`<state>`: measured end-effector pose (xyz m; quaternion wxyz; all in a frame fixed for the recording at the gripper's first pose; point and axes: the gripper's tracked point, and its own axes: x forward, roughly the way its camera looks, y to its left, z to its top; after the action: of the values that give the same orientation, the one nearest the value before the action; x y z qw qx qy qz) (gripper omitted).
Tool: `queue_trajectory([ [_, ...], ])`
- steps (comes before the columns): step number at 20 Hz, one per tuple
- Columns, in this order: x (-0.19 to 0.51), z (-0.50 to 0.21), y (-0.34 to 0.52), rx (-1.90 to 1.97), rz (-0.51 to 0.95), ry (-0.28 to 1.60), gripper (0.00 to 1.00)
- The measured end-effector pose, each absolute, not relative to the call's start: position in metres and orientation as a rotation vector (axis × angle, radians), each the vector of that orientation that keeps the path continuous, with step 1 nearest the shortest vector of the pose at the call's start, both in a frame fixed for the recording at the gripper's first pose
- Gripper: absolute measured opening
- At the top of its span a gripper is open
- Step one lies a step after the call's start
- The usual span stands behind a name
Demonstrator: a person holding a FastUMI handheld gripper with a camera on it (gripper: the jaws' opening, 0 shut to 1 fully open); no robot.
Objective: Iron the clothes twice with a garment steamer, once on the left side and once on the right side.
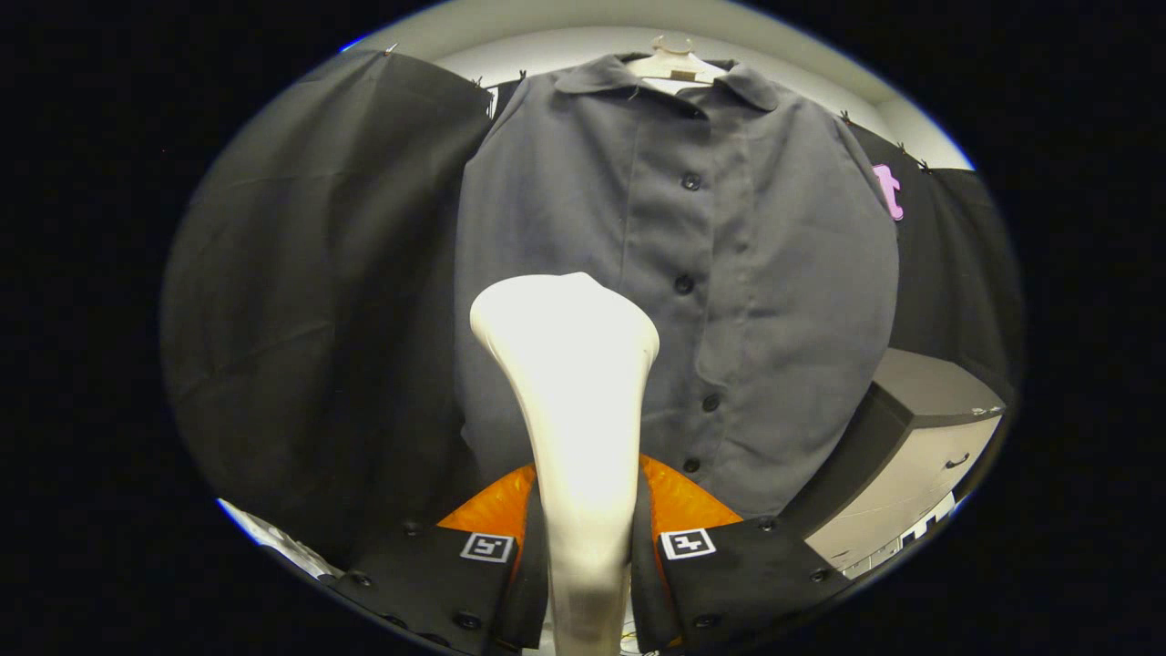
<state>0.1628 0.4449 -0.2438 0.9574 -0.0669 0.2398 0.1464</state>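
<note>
2 jaws clamped on steamer (574,383), upright, head before shirt (729,273)

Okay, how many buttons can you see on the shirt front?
5, all down the shirt placket: below the collar, mid-chest, two near the hem, one faint. The steamer, gripped between the gripper fingers, may hide others.

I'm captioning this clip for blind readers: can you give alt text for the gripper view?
The claw grips a white garment steamer, its head raised before the left front of a grey button-up shirt on a hanger.
</note>
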Motion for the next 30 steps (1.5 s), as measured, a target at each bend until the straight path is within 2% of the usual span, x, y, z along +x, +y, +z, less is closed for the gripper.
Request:
queue_trajectory([
  [6,0.153,-0.161,0.393,-0.093,0.299,0.376,0.45],
  [15,0.151,-0.086,0.275,-0.069,0.226,0.308,0.44],
  [30,0.134,-0.068,0.099,-0.109,0.145,0.245,0.44],
])
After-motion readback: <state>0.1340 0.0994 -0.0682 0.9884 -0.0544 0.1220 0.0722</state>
